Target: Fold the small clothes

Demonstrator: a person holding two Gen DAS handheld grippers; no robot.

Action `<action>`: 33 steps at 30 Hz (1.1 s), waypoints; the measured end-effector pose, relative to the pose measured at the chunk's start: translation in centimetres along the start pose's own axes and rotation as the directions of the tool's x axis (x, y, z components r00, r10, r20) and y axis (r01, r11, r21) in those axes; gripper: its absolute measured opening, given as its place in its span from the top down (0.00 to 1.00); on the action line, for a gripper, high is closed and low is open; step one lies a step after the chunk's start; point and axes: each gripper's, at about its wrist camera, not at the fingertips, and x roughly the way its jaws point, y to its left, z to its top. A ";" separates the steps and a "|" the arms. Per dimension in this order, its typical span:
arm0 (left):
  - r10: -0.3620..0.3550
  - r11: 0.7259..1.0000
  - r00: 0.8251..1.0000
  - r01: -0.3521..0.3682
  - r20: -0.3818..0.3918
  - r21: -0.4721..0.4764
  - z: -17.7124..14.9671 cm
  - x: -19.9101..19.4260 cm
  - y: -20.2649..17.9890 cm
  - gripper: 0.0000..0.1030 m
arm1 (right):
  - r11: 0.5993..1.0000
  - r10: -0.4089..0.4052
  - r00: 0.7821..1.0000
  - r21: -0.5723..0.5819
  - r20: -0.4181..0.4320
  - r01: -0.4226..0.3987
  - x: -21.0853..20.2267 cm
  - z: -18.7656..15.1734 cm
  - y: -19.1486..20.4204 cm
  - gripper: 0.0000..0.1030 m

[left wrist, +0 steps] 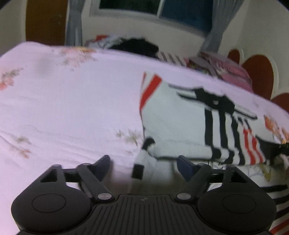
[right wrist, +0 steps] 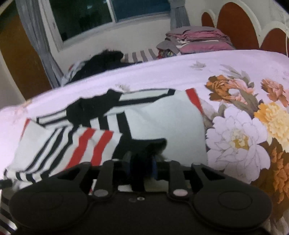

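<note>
A small white garment (left wrist: 180, 117) with black and red stripes lies on the pink floral bed sheet (left wrist: 72, 99). In the left wrist view it is right of centre, and a striped corner hangs between my fingers. My left gripper (left wrist: 144, 162) is open, with the jaws on either side of that corner and not closed on it. In the right wrist view the garment (right wrist: 159, 126) fills the middle. My right gripper (right wrist: 142, 162) is shut on a black-trimmed edge of the garment.
A pile of dark and striped clothes (right wrist: 104, 61) lies at the far side of the bed. A stack of folded pink and grey clothes (right wrist: 198, 39) sits by the brown headboard (right wrist: 238, 27). A window (right wrist: 108, 14) and curtains are behind.
</note>
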 end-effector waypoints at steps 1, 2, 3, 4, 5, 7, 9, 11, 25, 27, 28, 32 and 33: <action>-0.006 1.000 1.000 0.006 0.004 -0.007 0.2 -0.3 0.1 0.22 | 1.000 0.001 1.000 0.003 0.001 -0.001 0.0 0.1 -0.2 0.69; -0.010 1.000 1.000 0.010 0.006 -0.026 0.6 -0.4 0.3 0.22 | 1.000 0.002 1.000 0.011 0.002 -0.002 0.0 0.2 -0.4 0.67; -0.016 0.999 1.000 0.016 0.004 -0.048 1.0 -0.3 0.4 0.22 | 1.000 0.007 1.000 0.025 0.000 -0.007 0.1 0.2 -0.6 0.63; -0.024 0.997 1.000 0.024 0.002 -0.067 1.6 0.2 0.5 0.22 | 0.999 0.016 1.000 0.037 -0.009 -0.015 0.4 0.3 -0.8 0.55; -0.027 0.996 1.000 0.027 0.004 -0.081 2.2 0.9 0.4 0.22 | 0.998 0.023 1.000 0.053 -0.020 -0.022 0.8 0.4 -0.9 0.53; -0.028 0.995 1.000 0.028 0.005 -0.094 3.4 2.6 0.1 0.22 | 0.996 0.040 0.999 0.077 -0.032 -0.037 1.4 0.3 -1.0 0.52; -0.032 0.994 0.999 0.032 -0.003 -0.105 4.5 4.6 -0.3 0.22 | 0.996 0.049 0.998 0.083 -0.033 -0.046 1.8 0.3 -0.8 0.61; -0.040 0.993 0.999 0.039 -0.006 -0.115 5.6 6.4 -0.7 0.22 | 0.996 0.054 0.998 0.075 -0.042 -0.051 2.1 0.3 -0.5 0.73; -0.018 0.973 0.999 0.026 0.036 -0.228 9.7 14.6 0.6 0.83 | 0.995 0.007 0.997 -0.099 0.082 0.002 2.1 1.8 1.8 0.93; -0.006 0.969 0.999 0.017 0.044 -0.245 9.7 15.1 1.0 0.84 | 0.990 -0.031 0.994 -0.137 0.101 0.045 2.5 1.8 1.9 0.93; 0.000 0.972 0.999 0.011 0.045 -0.235 9.5 15.3 1.0 0.83 | 0.986 -0.059 0.996 -0.154 0.070 0.069 3.4 1.6 1.9 0.93; 0.025 0.979 0.998 -0.012 0.062 -0.202 9.5 14.7 0.5 0.83 | 0.984 -0.074 0.997 -0.159 0.017 0.076 4.5 1.3 1.1 0.91; 0.040 0.983 0.996 -0.025 0.075 -0.183 9.6 14.1 0.3 0.83 | 0.987 -0.071 0.997 -0.142 0.032 0.075 4.0 1.5 0.9 0.79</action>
